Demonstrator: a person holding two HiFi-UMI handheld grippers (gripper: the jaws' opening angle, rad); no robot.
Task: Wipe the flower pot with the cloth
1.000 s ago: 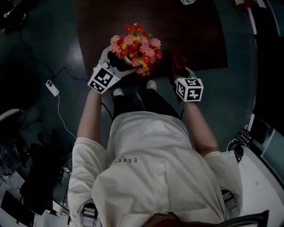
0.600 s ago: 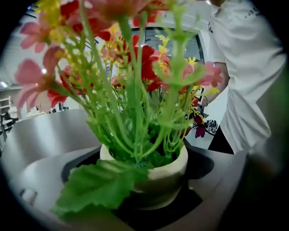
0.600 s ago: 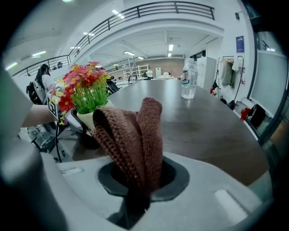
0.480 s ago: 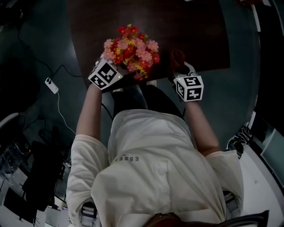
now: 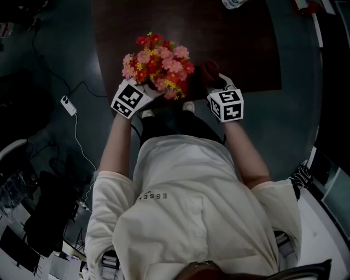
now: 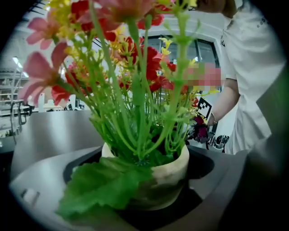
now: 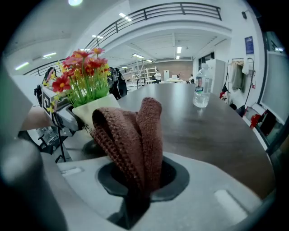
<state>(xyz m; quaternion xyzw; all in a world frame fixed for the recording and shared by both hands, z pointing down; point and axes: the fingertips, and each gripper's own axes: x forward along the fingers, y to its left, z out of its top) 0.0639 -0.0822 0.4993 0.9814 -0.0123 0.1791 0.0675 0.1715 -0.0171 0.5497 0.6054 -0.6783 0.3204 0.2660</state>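
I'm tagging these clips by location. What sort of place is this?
Probably a large open workspace or lab hall, not a home: a railed upper walkway curves above overhead strip lights, storage racks stand far back, and a power strip lies on the floor.

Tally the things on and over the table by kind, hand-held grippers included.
flower pot: 1
cloth: 1
water bottle: 1
hand-held grippers: 2 (left hand-held gripper, right hand-held gripper)
Total: 5

A water bottle [image 7: 202, 88] stands on the dark table [image 7: 216, 128].
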